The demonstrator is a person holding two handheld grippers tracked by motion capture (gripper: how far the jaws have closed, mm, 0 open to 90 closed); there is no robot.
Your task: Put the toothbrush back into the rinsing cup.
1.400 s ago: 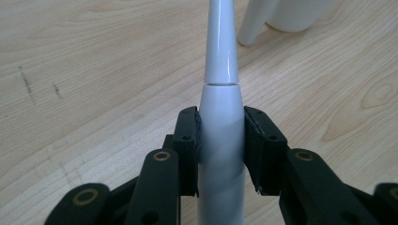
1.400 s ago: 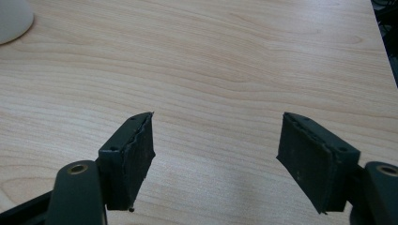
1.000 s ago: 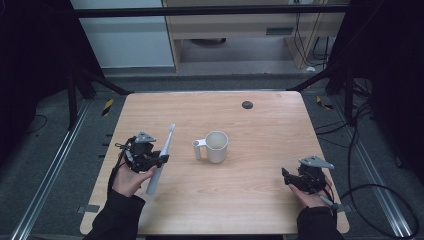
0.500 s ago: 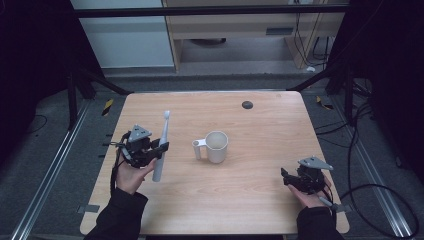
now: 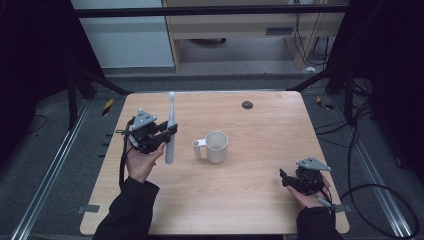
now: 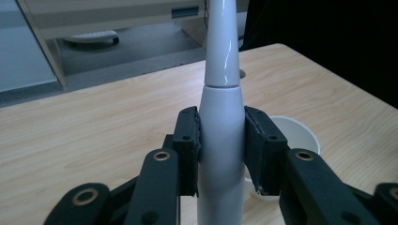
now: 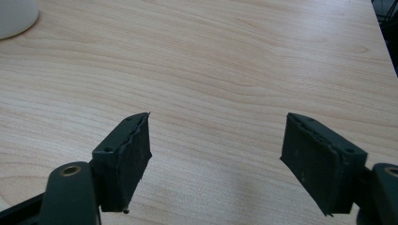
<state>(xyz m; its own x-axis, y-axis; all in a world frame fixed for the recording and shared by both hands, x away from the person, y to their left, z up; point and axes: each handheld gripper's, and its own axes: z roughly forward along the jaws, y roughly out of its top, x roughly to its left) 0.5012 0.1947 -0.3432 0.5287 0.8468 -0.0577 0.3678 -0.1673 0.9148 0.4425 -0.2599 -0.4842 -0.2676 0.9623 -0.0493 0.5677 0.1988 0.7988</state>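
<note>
The left gripper is closed on a white electric toothbrush, in the left half of the desk. In the left gripper view the two black jaws press on both sides of the thick white handle of the toothbrush, and the thinner neck goes up out of the top of that view. In the high view the toothbrush is nearly upright, its brush end toward the far edge of the desk and its lower end just above the wood, near the person's left hand. The hand holds the gripper from below, and a black cable hangs from the gripper along the dark sleeve.

A white mug stands near the middle of the desk, to the right of the toothbrush and apart from it. Its handle points to the left, toward the toothbrush. In the left gripper view the rim of the mug is visible behind the right jaw.

The right gripper is near the right front corner of the desk, held by the right hand, and it is well apart from the mug. In the right gripper view its jaws stand wide apart with only bare wood between them, so the right gripper is open and holds nothing. The base of the mug shows in the top left corner of that view.

A small dark round object lies on the desk close to the far edge, right of the middle. I cannot tell what it is.
</note>
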